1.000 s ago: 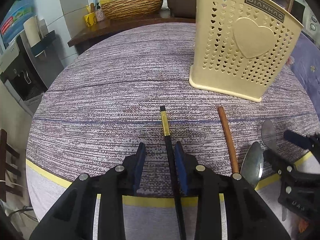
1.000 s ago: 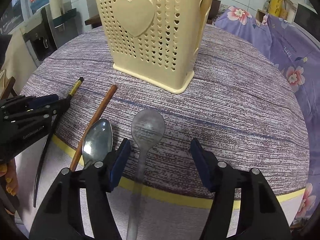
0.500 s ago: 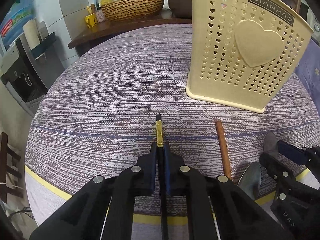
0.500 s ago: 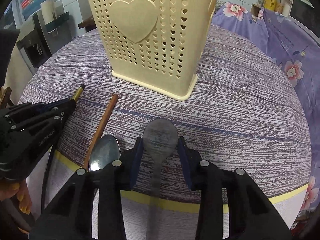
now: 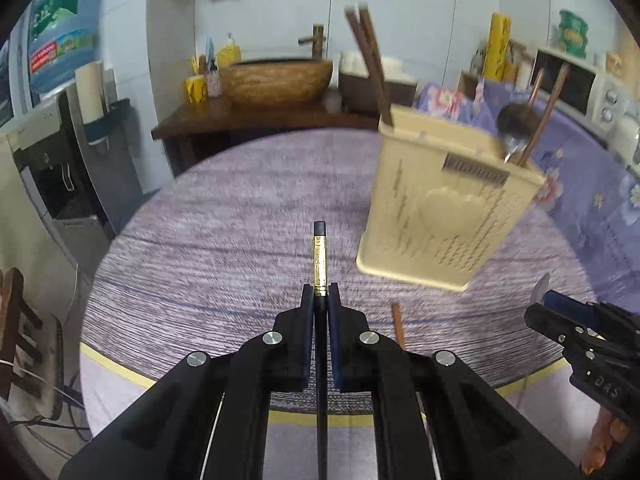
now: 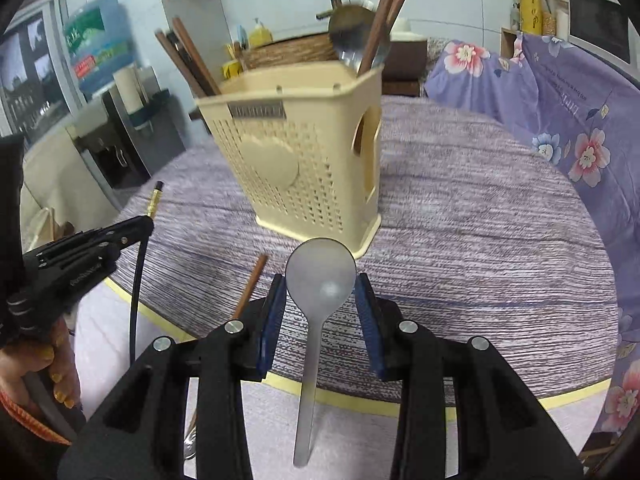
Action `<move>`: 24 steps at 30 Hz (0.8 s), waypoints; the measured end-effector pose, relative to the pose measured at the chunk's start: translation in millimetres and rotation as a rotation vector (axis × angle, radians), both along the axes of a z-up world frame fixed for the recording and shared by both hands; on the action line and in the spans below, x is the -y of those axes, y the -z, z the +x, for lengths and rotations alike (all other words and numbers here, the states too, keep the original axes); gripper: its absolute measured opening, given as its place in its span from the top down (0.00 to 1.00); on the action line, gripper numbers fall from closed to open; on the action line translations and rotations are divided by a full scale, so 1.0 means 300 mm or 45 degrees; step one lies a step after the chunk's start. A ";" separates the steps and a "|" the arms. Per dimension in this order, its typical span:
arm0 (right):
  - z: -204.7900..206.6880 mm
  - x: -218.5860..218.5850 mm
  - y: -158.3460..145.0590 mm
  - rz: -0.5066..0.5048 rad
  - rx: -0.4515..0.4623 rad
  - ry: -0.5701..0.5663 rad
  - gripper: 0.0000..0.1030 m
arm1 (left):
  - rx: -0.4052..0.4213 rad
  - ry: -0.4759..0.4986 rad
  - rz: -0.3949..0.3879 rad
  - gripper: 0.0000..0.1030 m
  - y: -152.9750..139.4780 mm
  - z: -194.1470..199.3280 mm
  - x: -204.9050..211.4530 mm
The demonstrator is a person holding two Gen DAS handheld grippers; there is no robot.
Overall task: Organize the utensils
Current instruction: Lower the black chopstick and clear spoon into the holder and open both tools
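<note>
My left gripper (image 5: 320,294) is shut on a black chopstick with a gold band (image 5: 319,260), held above the table with its tip pointing forward. In the right wrist view the same chopstick (image 6: 153,200) sticks out of the left gripper (image 6: 146,222). My right gripper (image 6: 320,280) is shut on the bowl of a grey plastic spoon (image 6: 322,276), lifted off the cloth, handle hanging toward the camera. The cream perforated utensil holder (image 5: 444,216) (image 6: 296,168) stands upright ahead, with brown chopsticks and a metal spoon in it. A brown chopstick (image 6: 250,286) (image 5: 398,324) lies on the table.
The round table (image 5: 240,220) has a purple-grey striped cloth with a yellow edge. Behind it stand a wooden counter with a woven basin (image 5: 276,82), a water dispenser (image 5: 60,160) at left, and a flowered purple sheet (image 6: 560,120) at right. A hand (image 6: 52,364) holds the left gripper.
The left gripper closed on the black chopstick and the right one on the grey spoon. Both then rose off the table with them, tilting so the room behind came into view.
</note>
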State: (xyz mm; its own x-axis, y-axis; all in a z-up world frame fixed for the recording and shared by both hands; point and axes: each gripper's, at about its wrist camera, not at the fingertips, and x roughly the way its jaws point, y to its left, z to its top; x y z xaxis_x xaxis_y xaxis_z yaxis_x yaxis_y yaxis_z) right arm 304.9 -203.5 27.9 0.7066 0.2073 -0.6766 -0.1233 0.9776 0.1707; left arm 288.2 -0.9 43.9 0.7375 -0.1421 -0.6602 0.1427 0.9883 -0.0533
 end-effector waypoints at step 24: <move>-0.172 0.037 -0.173 -0.041 0.177 -0.071 0.65 | 0.220 0.026 -0.129 0.92 -0.220 -0.160 -0.074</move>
